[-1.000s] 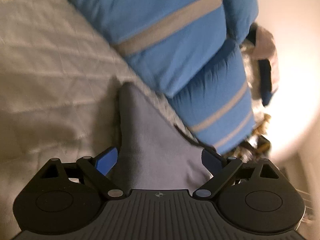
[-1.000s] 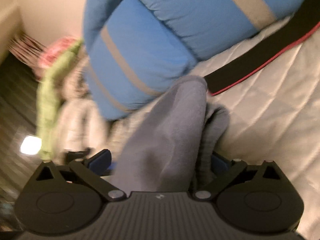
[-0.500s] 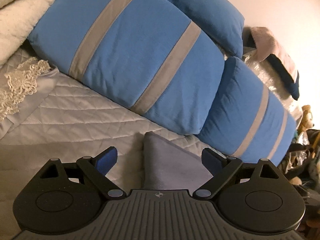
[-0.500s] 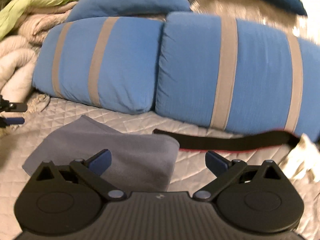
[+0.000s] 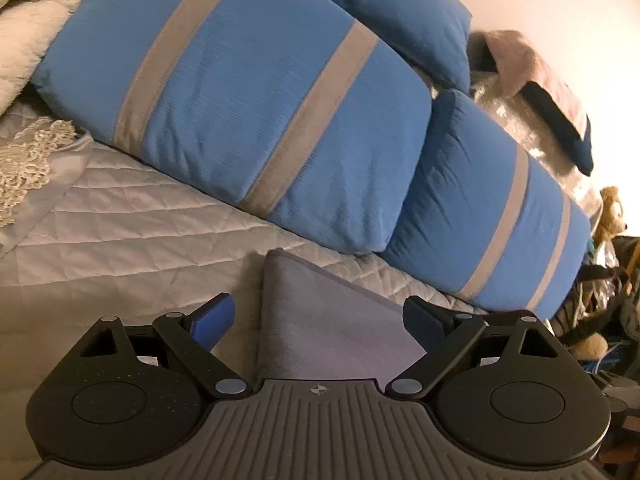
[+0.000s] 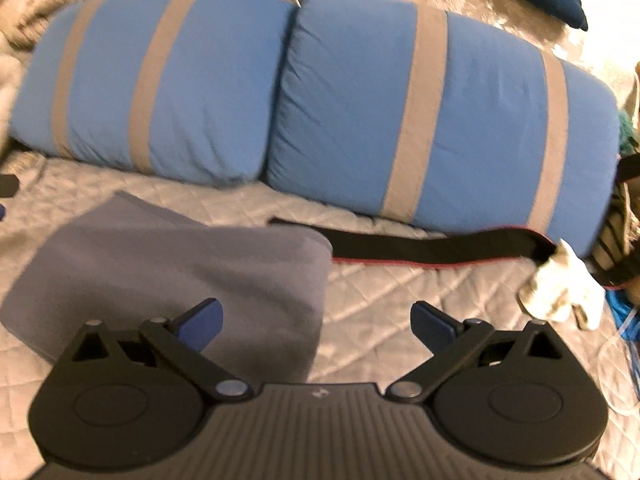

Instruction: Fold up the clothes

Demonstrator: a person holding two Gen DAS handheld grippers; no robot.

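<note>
On the quilted bedspread (image 6: 400, 304), in front of the blue pillows (image 6: 360, 100), the folded grey cloth (image 6: 180, 268) lies flat, its long axis from 8 to 2 o'clock in the right view, with one corner at 12 in the left. Both the left claw (image 5: 318, 318) and the right claw (image 6: 316, 318) gape wide and hold nothing. Best to press the fold flat and square its edges (I judge) before taking another piece.

We count: striped pillows 2 (image 6: 156, 92) (image 6: 440, 120) | plain blue pillow 1, top of frame (image 5: 392, 12) | grey folded cloth 1, lower left (image 6: 172, 272) | black strap 1, centre right (image 6: 432, 246) | quilt 1 (image 6: 400, 308)
</note>
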